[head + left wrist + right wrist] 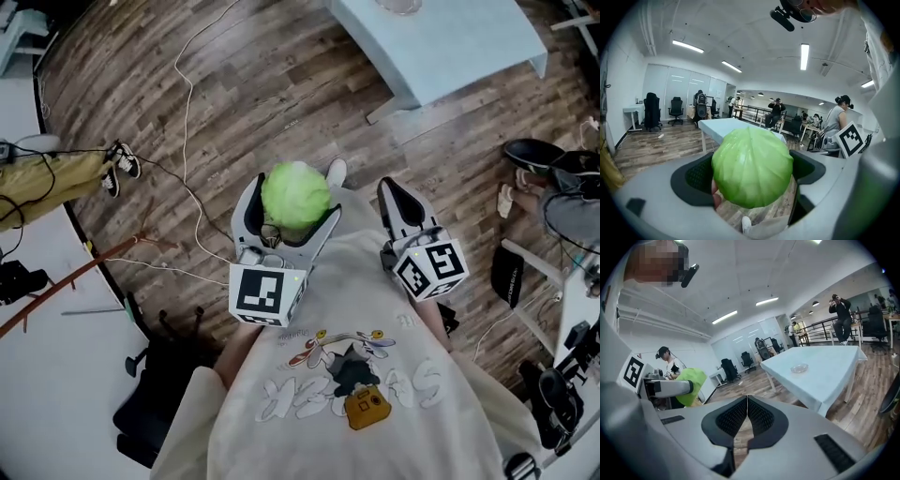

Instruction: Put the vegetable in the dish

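A round green cabbage (295, 195) sits between the jaws of my left gripper (287, 217), which is shut on it and held in front of my chest, above the wooden floor. In the left gripper view the cabbage (752, 167) fills the gap between both pads. My right gripper (401, 208) is beside it to the right, shut with nothing in it; its pads (760, 416) meet in the right gripper view. A small clear glass dish (799, 368) lies on the light blue table (829, 371) ahead. The dish's edge (400, 7) shows at the top of the head view.
The light blue table (441, 37) stands ahead on wooden floor, a few steps away. White cables (187, 103) trail over the floor at left. Shoes and bags (548, 164) lie at right, a black office chair (159, 394) at lower left. People and desks fill the room behind.
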